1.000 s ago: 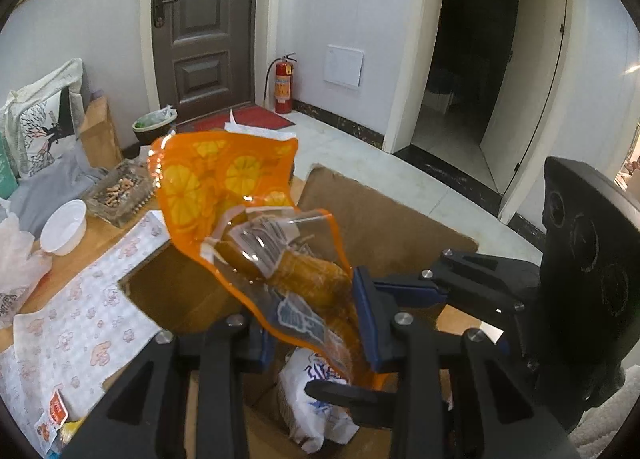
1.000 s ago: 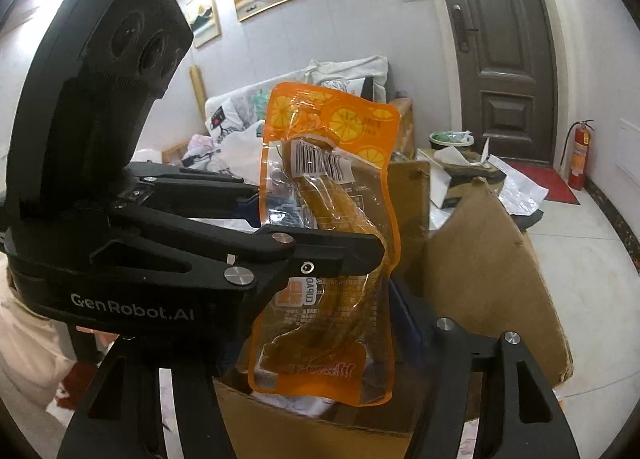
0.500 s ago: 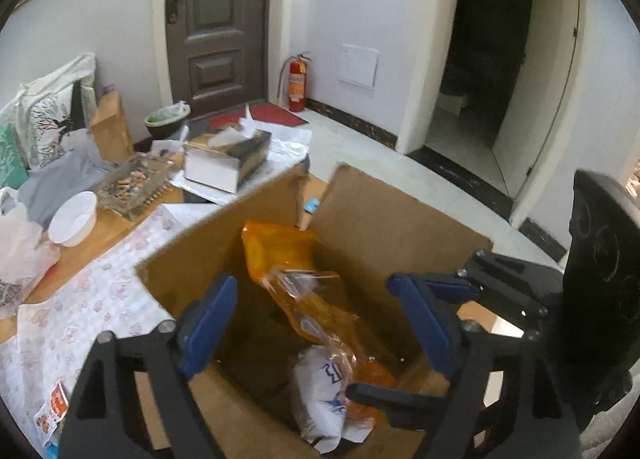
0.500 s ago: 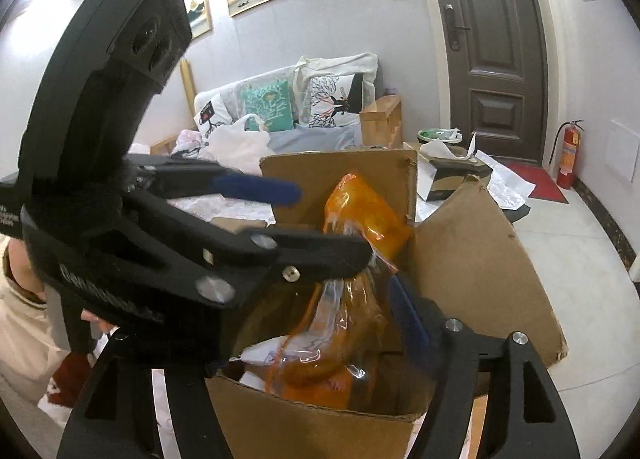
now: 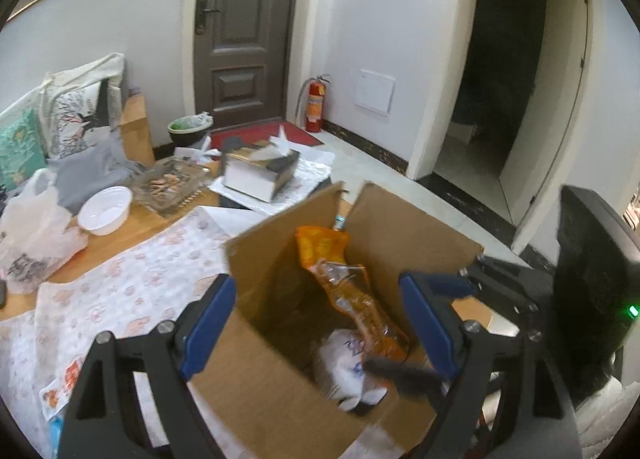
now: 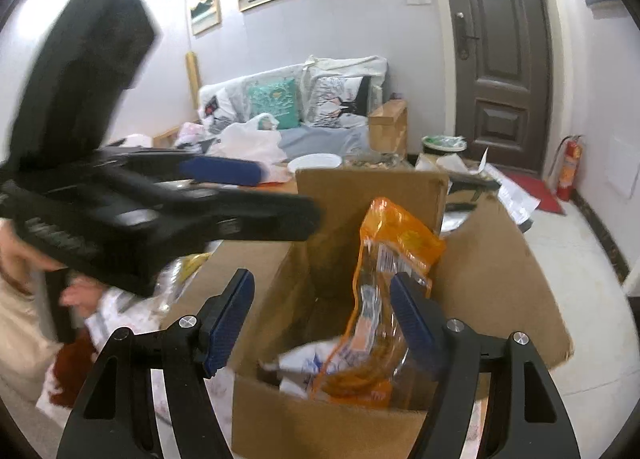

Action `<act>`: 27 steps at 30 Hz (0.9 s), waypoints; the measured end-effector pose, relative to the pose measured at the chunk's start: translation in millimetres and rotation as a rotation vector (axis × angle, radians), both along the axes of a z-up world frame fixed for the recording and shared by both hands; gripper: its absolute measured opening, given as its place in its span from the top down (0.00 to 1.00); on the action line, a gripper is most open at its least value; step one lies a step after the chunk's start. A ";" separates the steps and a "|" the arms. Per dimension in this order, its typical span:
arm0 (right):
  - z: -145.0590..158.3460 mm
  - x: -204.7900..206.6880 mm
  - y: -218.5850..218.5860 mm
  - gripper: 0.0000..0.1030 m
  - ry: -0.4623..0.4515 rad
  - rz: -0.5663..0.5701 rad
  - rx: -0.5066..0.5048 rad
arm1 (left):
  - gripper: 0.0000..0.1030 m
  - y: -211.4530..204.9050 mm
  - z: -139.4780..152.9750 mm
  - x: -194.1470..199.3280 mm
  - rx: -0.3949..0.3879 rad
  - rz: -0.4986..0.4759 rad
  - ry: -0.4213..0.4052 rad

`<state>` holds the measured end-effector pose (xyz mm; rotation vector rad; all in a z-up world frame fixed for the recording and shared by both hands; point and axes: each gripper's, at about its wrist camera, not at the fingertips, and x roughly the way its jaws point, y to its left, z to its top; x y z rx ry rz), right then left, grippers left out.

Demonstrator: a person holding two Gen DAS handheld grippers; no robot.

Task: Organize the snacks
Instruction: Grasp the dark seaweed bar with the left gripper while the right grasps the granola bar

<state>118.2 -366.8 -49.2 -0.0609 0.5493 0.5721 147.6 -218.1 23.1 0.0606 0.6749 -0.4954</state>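
Observation:
An orange snack bag (image 5: 344, 291) with a clear window stands tilted inside an open cardboard box (image 5: 276, 403), resting on a white snack packet (image 5: 348, 363). My left gripper (image 5: 320, 323) is open and empty above the box. In the right wrist view the same orange bag (image 6: 384, 299) leans in the box (image 6: 320, 423), with the white packet (image 6: 304, 363) beside it. My right gripper (image 6: 324, 319) is open and empty above the box's near wall. The left gripper's body (image 6: 120, 195) crosses that view on the left, blurred.
The box stands on a table with a patterned cloth (image 5: 120, 291). On the table behind are a white bowl (image 5: 105, 209), a glass tray (image 5: 172, 185), a tissue box (image 5: 260, 173) and a white plastic bag (image 5: 32, 235). A sofa with cushions (image 6: 288, 107) is beyond.
My left gripper held the orange bag above the box, then opened. The bag dropped into the box and leans there. The left gripper has pulled back and up.

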 end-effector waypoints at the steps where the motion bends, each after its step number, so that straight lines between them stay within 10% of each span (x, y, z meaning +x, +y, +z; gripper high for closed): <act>1: 0.7 3.2 2.2 0.35 0.008 -0.011 0.000 | 0.20 7.7 2.3 -5.6 -0.001 0.011 -0.006; 13: 15.1 -31.3 107.5 0.35 0.049 0.206 0.051 | 0.19 161.4 1.8 -80.1 -0.017 0.220 -0.045; 27: -63.5 -34.3 263.5 0.35 0.173 0.282 -0.160 | 0.20 283.9 -106.1 -102.4 -0.028 0.319 0.097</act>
